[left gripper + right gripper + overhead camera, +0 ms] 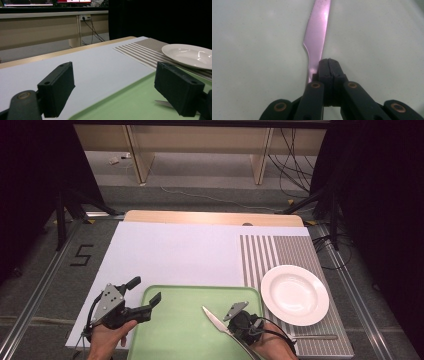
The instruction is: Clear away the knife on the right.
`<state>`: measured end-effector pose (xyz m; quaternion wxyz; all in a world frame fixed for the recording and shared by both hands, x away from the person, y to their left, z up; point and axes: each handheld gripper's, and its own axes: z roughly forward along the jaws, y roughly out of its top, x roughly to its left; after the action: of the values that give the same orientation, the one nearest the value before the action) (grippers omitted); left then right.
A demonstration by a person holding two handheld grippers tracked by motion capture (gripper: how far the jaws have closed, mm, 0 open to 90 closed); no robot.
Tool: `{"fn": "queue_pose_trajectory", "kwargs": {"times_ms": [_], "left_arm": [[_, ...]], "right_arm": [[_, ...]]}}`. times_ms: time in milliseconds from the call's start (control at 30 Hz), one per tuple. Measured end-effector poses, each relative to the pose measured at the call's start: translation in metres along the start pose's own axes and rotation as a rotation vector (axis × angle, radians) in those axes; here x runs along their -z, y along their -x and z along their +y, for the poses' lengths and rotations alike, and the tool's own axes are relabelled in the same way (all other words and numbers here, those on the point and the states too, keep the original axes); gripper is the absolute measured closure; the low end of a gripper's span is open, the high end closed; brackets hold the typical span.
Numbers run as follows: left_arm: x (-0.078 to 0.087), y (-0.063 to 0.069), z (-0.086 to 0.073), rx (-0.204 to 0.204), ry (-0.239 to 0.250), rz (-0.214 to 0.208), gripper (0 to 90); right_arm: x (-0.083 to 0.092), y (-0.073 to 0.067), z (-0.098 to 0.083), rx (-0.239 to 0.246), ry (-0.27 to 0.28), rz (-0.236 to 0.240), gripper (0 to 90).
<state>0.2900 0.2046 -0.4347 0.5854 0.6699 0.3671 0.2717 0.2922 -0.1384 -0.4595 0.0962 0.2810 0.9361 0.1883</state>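
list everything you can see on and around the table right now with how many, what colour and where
knife: one, silver, blade over the green tray, clamped in the right gripper
tray: one, pale green, near edge of the table, between the two grippers
plate: one, white, on the striped mat, right of the tray
striped mat: one, grey and white, right part of the table
white sheet: one, covering the table's left and middle
utensil: one, silver, on the mat in front of the plate; kind unclear
table: one, light wood
left gripper: black, fingers apart, holding nothing, at the tray's left edge
right gripper: black, fingers shut on the knife
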Motion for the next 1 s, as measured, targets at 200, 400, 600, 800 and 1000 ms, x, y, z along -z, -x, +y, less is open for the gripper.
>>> {"fn": "queue_pose_trajectory", "kwargs": {"times_ms": [200, 400, 600, 800, 1000], "left_arm": [[0.000, 0.000, 0.000, -0.001, 0.000, 0.001, 15.9], [0.000, 0.000, 0.000, -0.003, 0.001, -0.002, 15.9], [0.000, 0.001, 0.000, -0.004, 0.001, -0.003, 15.9], [0.000, 0.001, 0.000, -0.003, 0.001, -0.001, 15.9], [0.001, 0.001, 0.001, -0.001, 0.005, -0.003, 15.9]], "right_arm": [[0.007, -0.004, 0.003, 0.004, 0.070, 0.071, 90.0], [-0.002, -0.010, 0.003, 0.038, 0.004, 0.097, 90.0], [-0.001, -0.006, 0.002, 0.013, -0.008, 0.068, 90.0], [0.001, 0.000, -0.002, -0.011, -0.019, 0.052, 90.0], [0.004, 0.009, -0.008, -0.061, -0.040, 0.042, 90.0]]}}
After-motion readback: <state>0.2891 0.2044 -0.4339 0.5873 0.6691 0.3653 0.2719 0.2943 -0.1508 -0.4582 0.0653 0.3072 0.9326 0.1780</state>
